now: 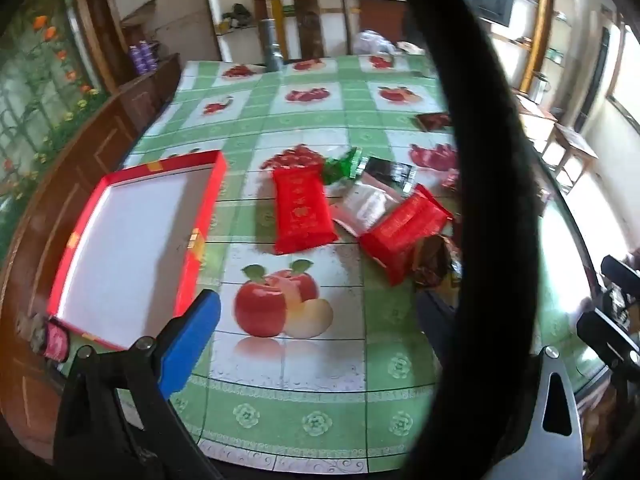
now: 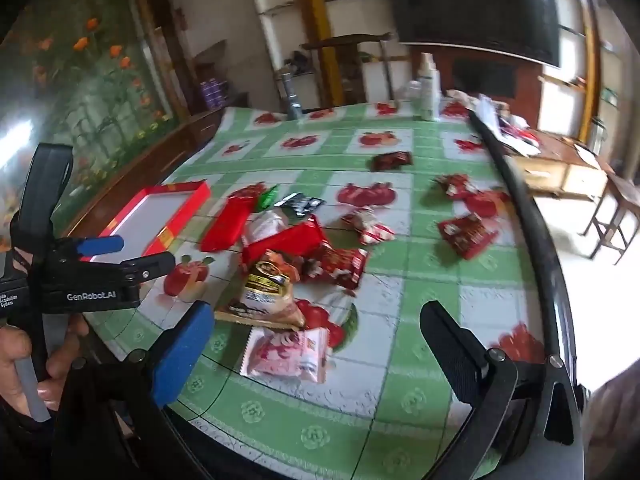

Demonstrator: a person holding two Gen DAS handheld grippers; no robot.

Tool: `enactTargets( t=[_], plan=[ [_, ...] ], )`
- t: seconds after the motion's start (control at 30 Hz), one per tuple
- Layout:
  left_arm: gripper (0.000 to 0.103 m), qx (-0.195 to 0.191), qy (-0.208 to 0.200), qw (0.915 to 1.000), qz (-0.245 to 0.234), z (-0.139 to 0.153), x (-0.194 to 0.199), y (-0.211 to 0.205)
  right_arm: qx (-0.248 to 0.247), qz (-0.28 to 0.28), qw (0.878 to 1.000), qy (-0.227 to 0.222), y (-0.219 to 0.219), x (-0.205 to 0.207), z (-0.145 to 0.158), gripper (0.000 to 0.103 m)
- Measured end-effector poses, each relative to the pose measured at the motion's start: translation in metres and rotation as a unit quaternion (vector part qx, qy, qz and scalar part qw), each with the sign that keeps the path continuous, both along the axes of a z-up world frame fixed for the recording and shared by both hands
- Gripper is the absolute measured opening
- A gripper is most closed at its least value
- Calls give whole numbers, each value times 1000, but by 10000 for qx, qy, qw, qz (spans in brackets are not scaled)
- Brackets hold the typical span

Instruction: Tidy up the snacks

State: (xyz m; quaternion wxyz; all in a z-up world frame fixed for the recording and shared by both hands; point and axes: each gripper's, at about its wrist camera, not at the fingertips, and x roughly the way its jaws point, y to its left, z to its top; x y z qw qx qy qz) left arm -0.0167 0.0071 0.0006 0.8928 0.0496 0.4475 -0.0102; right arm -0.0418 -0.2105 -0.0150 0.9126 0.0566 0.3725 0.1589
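While both grippers' fingers stand wide open and empty, a glossy green fruit-print cloth (image 2: 400, 420) covers the surface: left, a shallow red cardboard box (image 1: 132, 248); centre, crinkly foil snack packets (image 2: 280, 264) heaped; right, a wooden bench (image 2: 560, 176).

Flower mural wall (image 2: 100, 64), dark screen (image 2: 476, 8), wooden shelves (image 1: 304, 20), bright daylit floor (image 2: 576, 224).
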Motion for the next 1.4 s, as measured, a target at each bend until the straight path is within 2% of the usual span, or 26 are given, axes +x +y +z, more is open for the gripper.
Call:
enactTargets(
  t=[0.13, 0.23, 0.4, 0.43, 0.53, 0.77, 0.97, 1.23, 1.4],
  plan=[
    [98, -322, 7, 9992, -242, -4, 0, -5, -196, -334, 9992, 138, -4, -6, -2, 103],
    [98, -467, 113, 9982, -355, -7, -1, -8, -357, -354, 9986, 170, -2, -11, -1, 103],
    [98, -564, 114, 9978, -341, -9, -5, -10, -481, -322, 9983, 75, 3, -9, 5, 103],
    [98, -544, 291, 9976, -305, -12, -3, -4, -497, -317, 9982, 60, 4, -8, 6, 103],
    [98, -596, 374, 9971, -302, -14, 0, -4, -511, -309, 9982, 10, 5, -5, 10, 102],
    [98, -545, 454, 9962, -505, -21, 7, -21, -436, -244, 9987, -8, 1, 3, 13, 102],
    [98, -508, 466, 9954, -665, -28, 16, -36, -387, -319, 9986, 138, -2, 12, 3, 101],
    [98, -531, 555, 9925, -947, -39, 24, -67, -317, -409, 9983, 271, -12, 16, -3, 94],
    [98, -320, 649, 9931, -922, -57, 41, -82, -195, -529, 9978, 351, -23, 18, -4, 91]
  ],
)
